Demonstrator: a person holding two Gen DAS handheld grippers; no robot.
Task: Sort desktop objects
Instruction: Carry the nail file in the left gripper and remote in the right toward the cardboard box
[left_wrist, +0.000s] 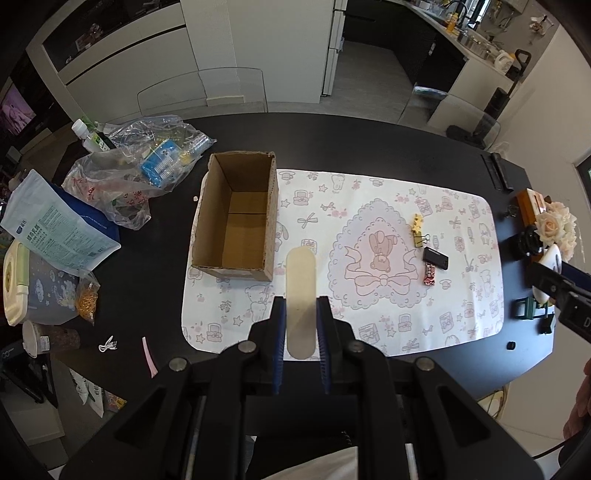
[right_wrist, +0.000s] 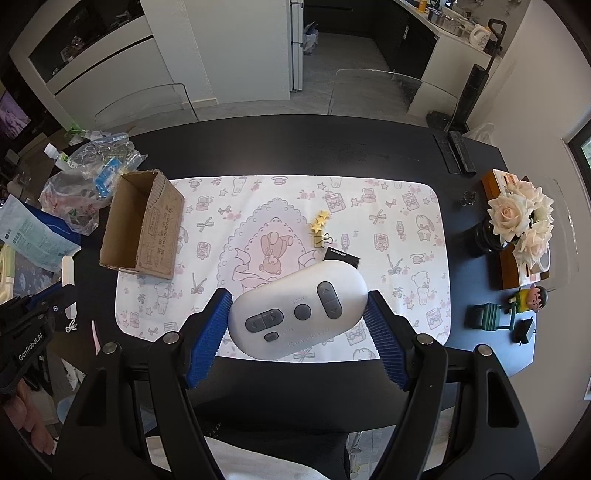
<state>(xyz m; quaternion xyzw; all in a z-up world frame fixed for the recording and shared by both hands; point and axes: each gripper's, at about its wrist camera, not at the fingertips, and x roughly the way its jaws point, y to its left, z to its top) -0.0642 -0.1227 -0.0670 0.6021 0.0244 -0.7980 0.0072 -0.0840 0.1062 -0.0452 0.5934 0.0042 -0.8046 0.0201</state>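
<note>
While the cardboard box (left_wrist: 236, 218) sits empty at the mat's (left_wrist: 369, 332) left edge, you've got two items lifted: your left claw (left_wrist: 301, 325) clamps one flat beige stick (left_wrist: 301, 288), your right claw (right_wrist: 297, 325) pinches one white remote (right_wrist: 295, 314). Left on the mat: one yellow star clip (left_wrist: 419, 230), one black tag (left_wrist: 436, 257), one candy (left_wrist: 429, 275).

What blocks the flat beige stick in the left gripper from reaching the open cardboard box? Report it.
Nothing visible does. The flat beige stick sits clamped in the left gripper, and only bare patterned mat lies between it and the open-topped cardboard box.
</note>
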